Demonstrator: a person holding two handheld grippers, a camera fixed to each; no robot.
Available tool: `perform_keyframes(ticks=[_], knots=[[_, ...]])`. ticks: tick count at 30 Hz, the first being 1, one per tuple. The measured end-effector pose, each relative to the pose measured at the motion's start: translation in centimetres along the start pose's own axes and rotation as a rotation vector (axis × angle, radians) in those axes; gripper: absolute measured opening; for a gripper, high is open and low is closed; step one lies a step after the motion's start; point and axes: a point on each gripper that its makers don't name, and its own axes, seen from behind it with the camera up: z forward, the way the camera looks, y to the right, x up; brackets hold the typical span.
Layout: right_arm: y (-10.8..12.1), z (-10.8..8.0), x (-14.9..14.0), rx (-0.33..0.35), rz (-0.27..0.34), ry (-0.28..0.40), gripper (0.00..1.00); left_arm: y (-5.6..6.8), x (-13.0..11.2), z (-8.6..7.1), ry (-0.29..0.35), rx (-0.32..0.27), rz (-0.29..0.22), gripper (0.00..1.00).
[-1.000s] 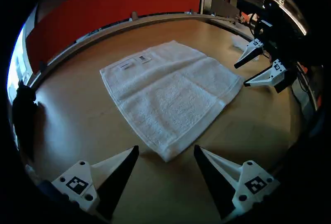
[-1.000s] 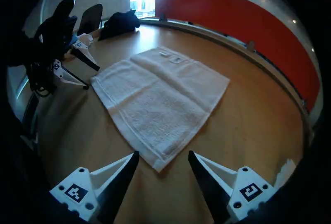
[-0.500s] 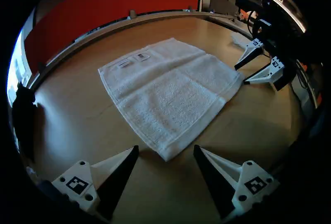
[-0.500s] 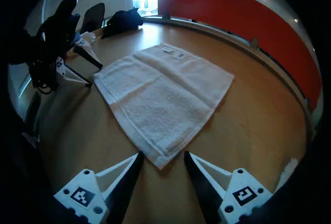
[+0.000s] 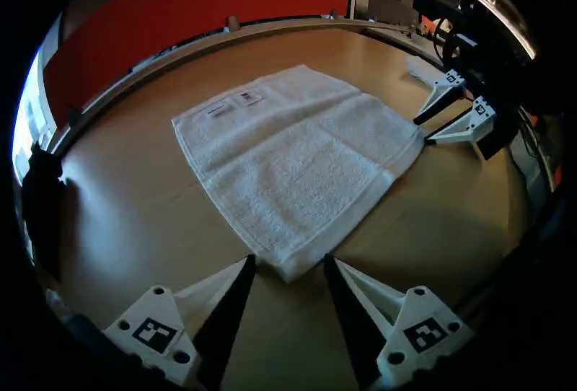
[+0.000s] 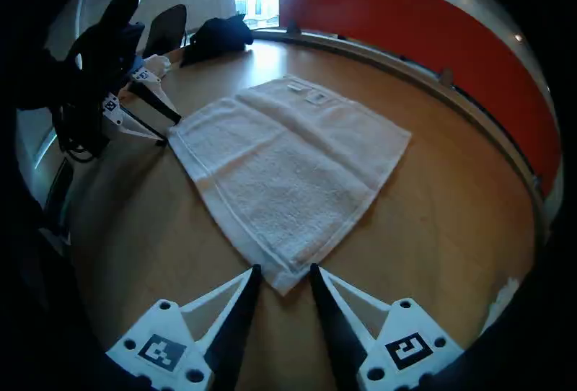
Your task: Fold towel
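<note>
Left gripper view: the towel [image 5: 296,164] lies flat in the middle of the frame, a white folded square turned like a diamond on the desk [image 5: 122,196]. Two small tags [image 5: 234,102] sit near its upper-left edge. Its lowest corner pokes between the fingers of the left tool [image 5: 288,260], which stands partly open at the bottom of the frame with nothing clamped. At the right of the frame the right tool [image 5: 422,133] has its tips at the towel's right corner. A red panel [image 5: 195,9] runs along the desk's far edge at the top.

Right gripper view: the towel [image 6: 296,167] fills the centre, its near corner between the fingers of the right tool [image 6: 283,270]. The gap is narrow but not closed; whether the fingers touch the cloth I cannot tell. At the upper left the left tool [image 6: 172,131] meets the towel's left corner. A dark bundle [image 6: 216,34] rests on the desk [image 6: 447,196] at the top.
</note>
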Motion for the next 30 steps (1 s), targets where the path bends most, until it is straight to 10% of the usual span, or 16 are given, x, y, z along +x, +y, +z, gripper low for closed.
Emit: perform_keyframes(ticks=[12,30], knots=[[-0.5,0.1,0.0,0.006,-0.010,-0.002,0.19,-0.1,0.0,-0.1,-0.012,0.020,-0.024,0.20],[0.4,-1.2,1.7,-0.026,0.001,0.043,0.15,0.6,1.3,-1.4,0.016,0.019,-0.092,0.12]])
